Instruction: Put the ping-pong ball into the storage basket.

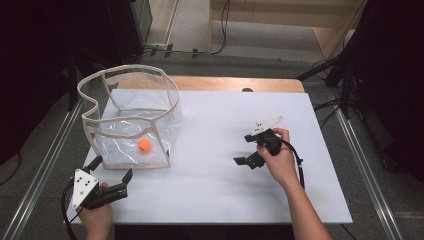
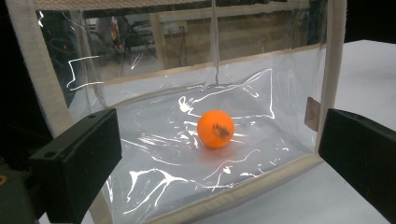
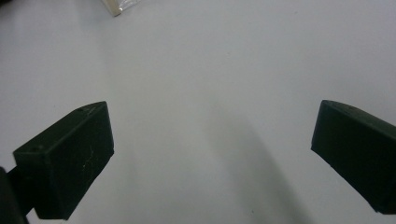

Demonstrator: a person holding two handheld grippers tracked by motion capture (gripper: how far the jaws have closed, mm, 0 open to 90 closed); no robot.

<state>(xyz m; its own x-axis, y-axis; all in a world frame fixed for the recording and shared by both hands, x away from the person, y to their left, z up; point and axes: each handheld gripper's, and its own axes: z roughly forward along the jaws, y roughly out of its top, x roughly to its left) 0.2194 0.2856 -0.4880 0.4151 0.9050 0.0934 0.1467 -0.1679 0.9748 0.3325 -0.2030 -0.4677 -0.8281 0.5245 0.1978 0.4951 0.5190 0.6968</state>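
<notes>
Two tools sit over a white desk, one in each of the person's hands. The left tool is at the near left corner of the desk, its jaws spread wide with nothing between them. Just ahead of its jaws stands a clear plastic bag with cream fabric edging, open at the top and slumped a little out of shape. In the left gripper view the bag's near wall rises directly beyond the jaws, which flank it without touching it as far as can be seen. Inside the bag, on its floor, lies an orange ball with a dark smudge on its side; it rests roughly midway between the two jaws, farther on behind the clear wall. From above, the ball lies toward the near side of the bag.

The right tool is held over the desk's middle right, well apart from the bag, turned toward the left. Its jaws are also spread wide and hold nothing; in the right gripper view bare white desk lies beneath and beyond them, with a cream corner of the bag far ahead at upper left.
</notes>
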